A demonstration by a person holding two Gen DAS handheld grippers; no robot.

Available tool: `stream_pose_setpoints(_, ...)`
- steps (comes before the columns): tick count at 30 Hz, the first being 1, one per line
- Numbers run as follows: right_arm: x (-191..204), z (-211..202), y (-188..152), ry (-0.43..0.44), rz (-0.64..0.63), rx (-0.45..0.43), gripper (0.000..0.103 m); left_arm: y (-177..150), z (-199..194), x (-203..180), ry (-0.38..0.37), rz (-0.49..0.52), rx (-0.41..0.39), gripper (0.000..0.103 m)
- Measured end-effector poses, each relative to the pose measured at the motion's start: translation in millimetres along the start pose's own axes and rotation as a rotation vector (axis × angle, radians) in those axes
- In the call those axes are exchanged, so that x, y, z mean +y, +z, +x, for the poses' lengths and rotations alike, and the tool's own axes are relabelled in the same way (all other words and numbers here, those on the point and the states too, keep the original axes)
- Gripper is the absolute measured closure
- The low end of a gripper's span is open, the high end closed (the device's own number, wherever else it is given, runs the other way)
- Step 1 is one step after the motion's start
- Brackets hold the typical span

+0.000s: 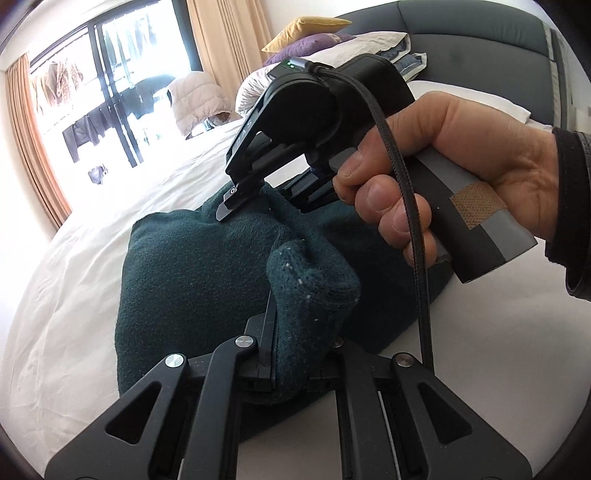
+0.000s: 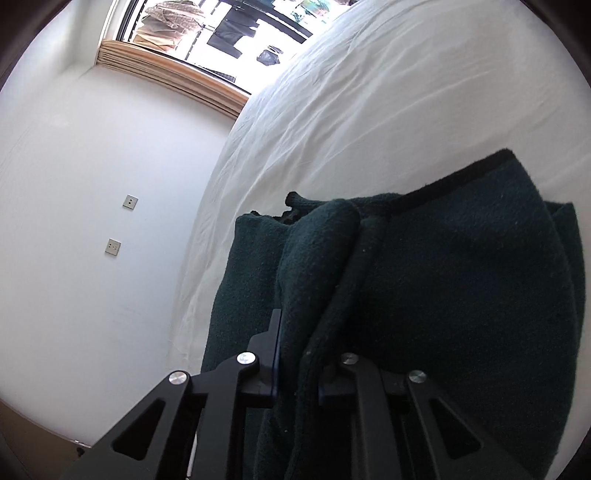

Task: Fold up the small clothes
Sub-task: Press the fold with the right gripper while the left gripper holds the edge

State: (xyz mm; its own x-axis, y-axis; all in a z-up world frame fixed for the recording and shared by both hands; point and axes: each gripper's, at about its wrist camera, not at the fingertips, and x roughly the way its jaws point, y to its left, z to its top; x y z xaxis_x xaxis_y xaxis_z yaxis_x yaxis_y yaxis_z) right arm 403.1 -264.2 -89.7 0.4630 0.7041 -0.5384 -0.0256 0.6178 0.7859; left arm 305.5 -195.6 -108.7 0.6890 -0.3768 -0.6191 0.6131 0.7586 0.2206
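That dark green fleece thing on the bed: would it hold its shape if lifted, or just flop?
Probably flop: the green fleece garment bunches and sags where the left tongs pinch it. Likely light, since one fold stands up from that pinch alone. Its fuzzy nap should resist slipping in the right tongs.

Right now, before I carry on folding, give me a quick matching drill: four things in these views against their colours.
Things:
1. garment held in both claws
2. bed sheet
3. top pillow
4. cushion under it

Colours:
a. purple
b. white
c. dark green
d. mustard yellow

Pairs: 1-c, 2-b, 3-d, 4-a
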Motion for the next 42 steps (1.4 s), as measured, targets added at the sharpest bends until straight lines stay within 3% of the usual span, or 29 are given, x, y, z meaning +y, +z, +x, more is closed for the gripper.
stream_pose_setpoints(8,-15,-17,20,-0.092,-0.074,0.015,0.090,2,4,-24,-0.019,0.084,0.003,0.096)
stream_pose_setpoints(15,-28,-19,28,-0.113,-0.108,0.032,0.090,5,22,-42,-0.039,0.133,0.029,0.096)
stream_pose_setpoints(22,-40,-21,32,-0.111,-0.128,0.045,0.090,11,25,-45,-0.037,0.127,0.047,0.096)
stream_pose_setpoints(35,-74,-22,30,-0.045,-0.029,0.032,0.088,7,12,-55,-0.005,0.155,0.060,0.096)
stream_pose_setpoints(42,-82,-31,27,-0.052,0.000,0.008,0.087,2,-6,-41,-0.029,0.107,0.067,0.086)
